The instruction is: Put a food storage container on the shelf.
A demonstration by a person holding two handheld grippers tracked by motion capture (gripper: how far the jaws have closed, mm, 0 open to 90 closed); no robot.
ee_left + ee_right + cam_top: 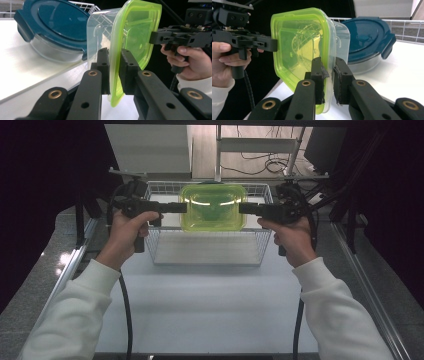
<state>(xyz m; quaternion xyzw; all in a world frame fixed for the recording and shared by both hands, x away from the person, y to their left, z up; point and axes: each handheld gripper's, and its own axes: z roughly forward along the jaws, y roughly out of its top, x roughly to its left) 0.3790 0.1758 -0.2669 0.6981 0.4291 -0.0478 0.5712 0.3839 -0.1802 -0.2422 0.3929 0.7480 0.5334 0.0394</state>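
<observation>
A clear plastic container with a yellow-green lid (pixel 213 207) hangs above the wire basket (pixel 210 262), held from both sides. My left gripper (pixel 184 208) is shut on its left rim, and the jaws pinch the lid's edge (pixel 135 37) in the left gripper view (pixel 114 53). My right gripper (pixel 242 208) is shut on the opposite rim, its jaws clamping lid and clear wall (pixel 299 40) in the right gripper view (pixel 327 62). The container is turned on edge, with the lid facing the person.
A round glass container with a dark blue lid (pixel 57 22) (pixel 364 37) rests behind the held one, tilted against the basket's wire side. The white tabletop (pixel 210 300) runs from the basket to the person. Metal rails line both table sides.
</observation>
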